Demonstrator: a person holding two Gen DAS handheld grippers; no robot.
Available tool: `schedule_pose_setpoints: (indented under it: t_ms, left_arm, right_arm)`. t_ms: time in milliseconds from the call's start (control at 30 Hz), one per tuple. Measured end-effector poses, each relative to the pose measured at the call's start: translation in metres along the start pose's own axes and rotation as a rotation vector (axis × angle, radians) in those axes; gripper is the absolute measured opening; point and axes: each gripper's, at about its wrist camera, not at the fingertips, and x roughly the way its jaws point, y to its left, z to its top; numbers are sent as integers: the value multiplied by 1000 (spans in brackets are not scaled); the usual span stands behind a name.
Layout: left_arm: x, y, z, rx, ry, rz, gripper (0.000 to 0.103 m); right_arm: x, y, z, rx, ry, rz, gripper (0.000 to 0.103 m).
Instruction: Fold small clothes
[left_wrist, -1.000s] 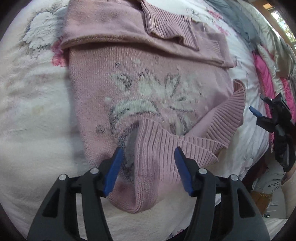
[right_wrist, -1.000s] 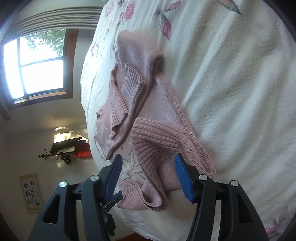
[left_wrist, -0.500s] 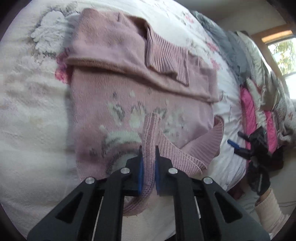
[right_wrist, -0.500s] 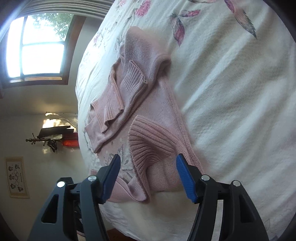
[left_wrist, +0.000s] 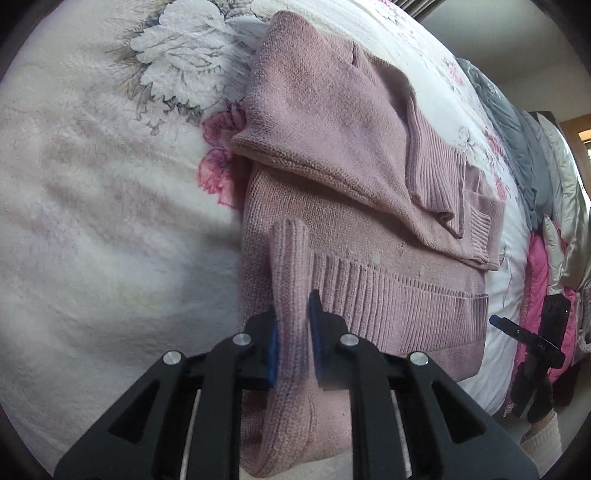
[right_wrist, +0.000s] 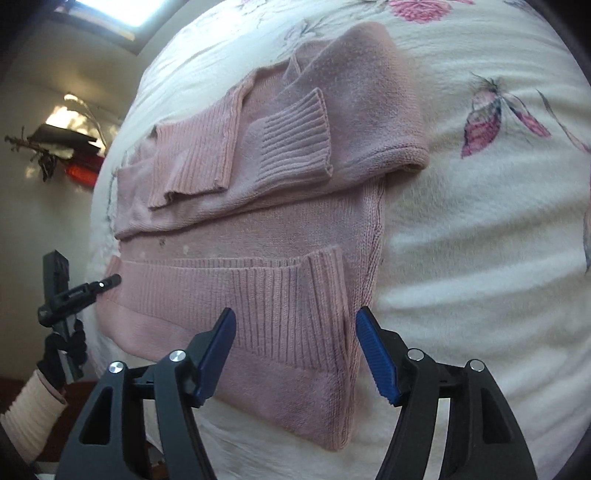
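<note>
The dusty-pink knitted sweater (left_wrist: 332, 177) lies partly folded on the bed, its ribbed hem (right_wrist: 258, 295) turned up over the body and both ribbed-cuffed sleeves crossed over the far part. Nearest, the left tongs (left_wrist: 293, 332) are pressed together on a raised ridge of that ribbed hem. The right tongs (right_wrist: 295, 343) stand spread, their blue pads either side of the hem's other corner, not touching it that I can tell. Beyond the sweater spreads the fluffy white floral bedspread (right_wrist: 480, 221), soft and quilted.
</note>
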Motion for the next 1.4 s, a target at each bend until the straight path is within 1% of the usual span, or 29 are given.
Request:
schedule_pose_setpoints:
  t_ms: [67,133,200,233,267,300,333,367,433,467,533,600,733,867,933,1033,1133,1233,1333,1400]
  left_arm:
    - [5,-1,1,20,10,13,28]
    - [9,-6,2,50,17,31,30]
    - [13,-13,4,77,17,57,29]
    - [14,-15,5,91,17,65,28]
    - [13,-17,5,103,15,75,22]
    - [12,-19,5,113,11,78,19]
    - [10,-21,4,121,7,73,11]
    - [7,-22,3,129,1,70,9]
    - [-1,-25,0,145,-14,56,9]
    - [-5,-27,-2,151,-19,44,9]
    - [-14,-31,-7,176,-23,13,8]
    - [-23,-35,-12,205,-32,0,8]
    - [-44,-37,-6,167,-75,-67,8]
    - [-66,-48,16,156,-142,-132,8]
    - [-77,-58,30,170,-182,-161,8]
    - [-87,-73,57,199,-231,-176,8]
    - [-83,-86,88,218,-266,-165,8]
    - [-68,-93,124,222,-279,-144,8]
    - [-45,-94,156,213,-278,-89,8]
    - [-25,-87,171,187,-258,-42,8]
  right_arm:
    - [10,4,6,-43,29,-28,68]
    - [23,8,11,-88,63,-71,68]
    - [34,11,14,-130,94,-119,65]
    - [38,14,14,-151,106,-134,56]
    - [41,16,13,-172,113,-149,47]
    - [41,19,12,-194,114,-170,43]
    - [39,23,10,-215,113,-175,31]
    - [37,25,8,-233,109,-171,21]
    - [28,28,3,-248,91,-159,13]
    - [21,29,0,-246,78,-142,12]
    - [5,27,-4,-225,37,-81,11]
    - [-13,24,-8,-199,0,-29,11]
    - [-46,18,-7,-150,-69,42,11]
    - [-75,22,9,-118,-146,107,11]
    - [-89,24,23,-95,-193,147,11]
    - [-103,24,46,-68,-253,197,11]
    - [-104,27,79,-77,-288,174,11]
    - [-97,27,117,-66,-311,162,11]
    - [-83,20,150,-45,-313,126,11]
    - [-66,15,169,-33,-300,62,11]
